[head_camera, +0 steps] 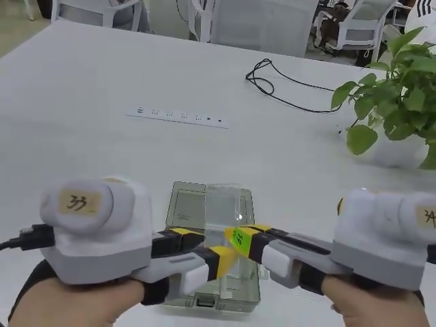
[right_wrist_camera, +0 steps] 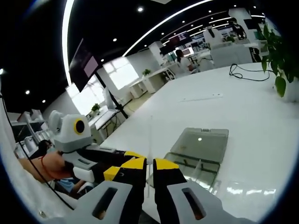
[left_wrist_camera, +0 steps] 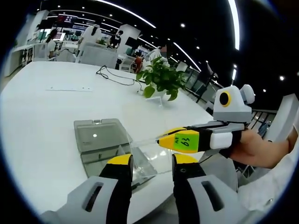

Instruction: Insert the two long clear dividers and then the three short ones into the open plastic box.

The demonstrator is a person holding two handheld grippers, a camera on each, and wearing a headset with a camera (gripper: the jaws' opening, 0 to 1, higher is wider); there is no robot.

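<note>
Above the open plastic box (head_camera: 246,291): both gripper tips, close together.
Right gripper (right_wrist_camera: 148,163): pinching a clear divider (right_wrist_camera: 149,140), held on edge.
Left gripper (left_wrist_camera: 153,159): jaws spread around the divider's free end; contact unclear.
Box: on white table (head_camera: 102,82).

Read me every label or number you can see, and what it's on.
"33": tan sticker on the left gripper.
"34", cut by the frame edge: label on the right gripper.
Green sticker on right gripper's jaw: two digits, unclear.
Power strip markings: too small.
</note>
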